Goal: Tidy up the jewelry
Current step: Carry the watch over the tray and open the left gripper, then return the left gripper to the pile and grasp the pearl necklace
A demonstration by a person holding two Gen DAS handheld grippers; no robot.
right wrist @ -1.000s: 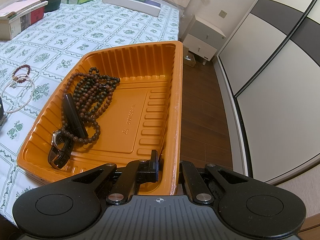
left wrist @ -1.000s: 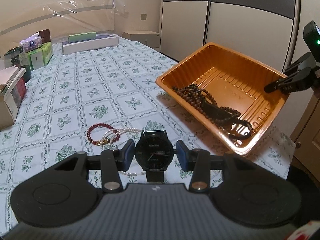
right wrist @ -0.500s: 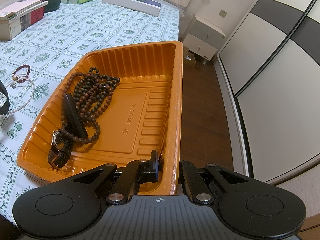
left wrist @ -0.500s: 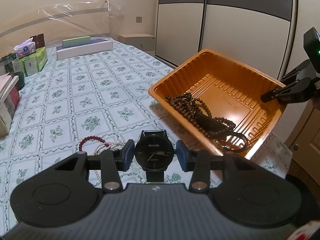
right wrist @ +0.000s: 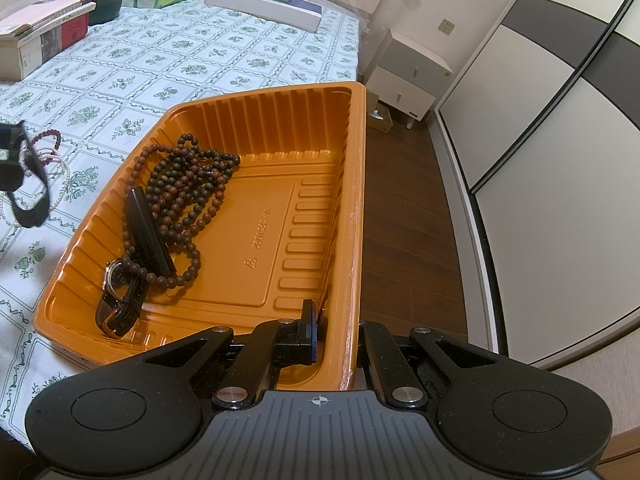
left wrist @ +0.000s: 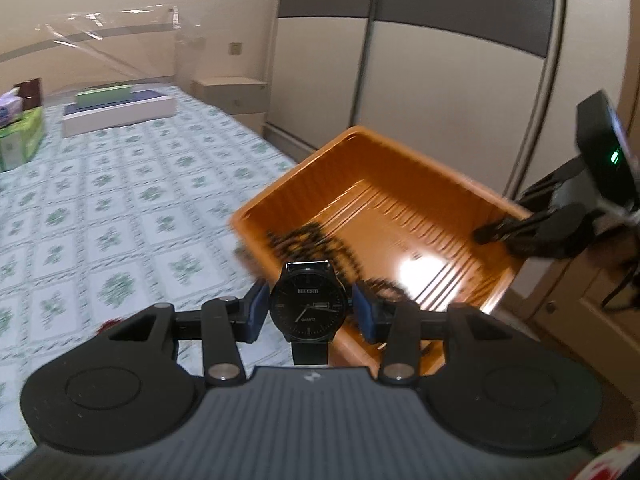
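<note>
While tilted downward, left tool (left wrist: 307, 312) around watch (left wrist: 307, 307).

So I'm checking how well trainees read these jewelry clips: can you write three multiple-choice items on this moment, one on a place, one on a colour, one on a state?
1. Where do the brown beads lie?
A. inside the tray
B. on the tablecloth
C. on the books

2. What colour is the tray?
A. green
B. white
C. orange

3. What are the left tongs doing?
A. standing open and empty
B. clamped on a black watch
C. clamped on the tray's rim

Answers:
1 A, the beads are heaped against the tray's left wall in the right wrist view.
2 C, its ribbed walls and floor are orange in both views.
3 B, the blue pads press both sides of the black watch, held above the tablecloth; it is the right tongs that pinch the tray's rim.
</note>
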